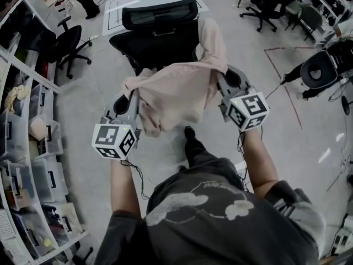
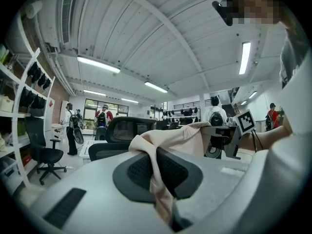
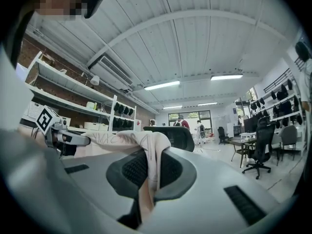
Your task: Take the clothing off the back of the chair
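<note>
A pale pink garment (image 1: 179, 90) hangs stretched between my two grippers, in front of the black office chair (image 1: 157, 35). My left gripper (image 1: 134, 95) is shut on the garment's left edge (image 2: 156, 174), the cloth pinched between its dark pads (image 2: 139, 172). My right gripper (image 1: 219, 80) is shut on the right edge (image 3: 148, 172), with cloth running down between its pads (image 3: 170, 172). A fold of the garment (image 1: 212, 37) still reaches up beside the chair's backrest; whether it touches it I cannot tell. Both grippers point level toward the chair.
White shelving with bins (image 1: 33, 142) runs along the left. Other black office chairs (image 1: 69, 46) stand left and far right (image 1: 270, 7). A white table (image 1: 118, 7) lies beyond the chair. People (image 2: 103, 121) stand far off. A black stand with cables (image 1: 320, 70) sits at right.
</note>
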`<state>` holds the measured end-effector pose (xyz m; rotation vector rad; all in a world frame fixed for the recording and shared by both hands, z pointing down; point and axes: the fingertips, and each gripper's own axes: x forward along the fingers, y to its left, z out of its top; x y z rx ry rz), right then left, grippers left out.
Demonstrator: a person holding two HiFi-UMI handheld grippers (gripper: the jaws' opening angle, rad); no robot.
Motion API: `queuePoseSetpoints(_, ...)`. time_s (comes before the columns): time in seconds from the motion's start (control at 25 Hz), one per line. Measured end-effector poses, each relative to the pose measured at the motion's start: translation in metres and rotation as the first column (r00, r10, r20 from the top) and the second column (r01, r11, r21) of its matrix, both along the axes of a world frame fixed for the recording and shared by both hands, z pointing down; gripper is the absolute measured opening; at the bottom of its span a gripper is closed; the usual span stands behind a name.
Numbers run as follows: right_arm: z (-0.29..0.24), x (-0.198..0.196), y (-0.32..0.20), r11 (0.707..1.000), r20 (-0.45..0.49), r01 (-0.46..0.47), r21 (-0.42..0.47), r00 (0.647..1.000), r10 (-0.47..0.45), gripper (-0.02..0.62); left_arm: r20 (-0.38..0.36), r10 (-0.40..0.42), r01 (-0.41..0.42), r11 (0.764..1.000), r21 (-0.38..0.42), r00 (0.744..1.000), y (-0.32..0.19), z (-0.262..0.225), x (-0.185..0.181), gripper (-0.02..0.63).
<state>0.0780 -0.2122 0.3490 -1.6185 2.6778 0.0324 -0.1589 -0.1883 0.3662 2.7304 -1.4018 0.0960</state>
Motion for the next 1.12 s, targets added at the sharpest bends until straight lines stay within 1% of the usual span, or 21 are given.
queuePoseSetpoints(0.24,0.026,0.007,0.049,0.999,0.005,-0.001,-0.05,1.0,0.001,-0.003,-0.039,0.025,-0.027,0.998,-0.064,0.999,0.049,0.029,0.008,0.003)
queuePoseSetpoints(0.4,0.048,0.005,0.083,0.996,-0.007,0.021,-0.085,1.0,-0.022,-0.003,-0.062,0.011,-0.017,0.994,-0.107,0.998,0.075,0.049,0.004,0.003)
queuePoseSetpoints(0.6,0.064,0.013,0.096,0.989,-0.051,0.047,-0.142,0.997,-0.054,-0.003,-0.067,-0.02,0.012,0.993,-0.119,0.998,0.089,0.054,0.011,0.003)
queuePoseSetpoints(0.88,0.075,0.03,0.114,0.975,-0.018,0.09,-0.203,0.995,-0.095,-0.003,-0.053,-0.095,0.087,0.987,-0.135,0.994,0.106,0.051,0.028,0.003)
queuePoseSetpoints(1.12,0.075,0.041,0.141,0.97,-0.013,0.139,-0.197,0.989,-0.144,-0.003,-0.044,-0.153,0.146,0.98,-0.134,0.987,0.139,0.046,0.04,0.003)
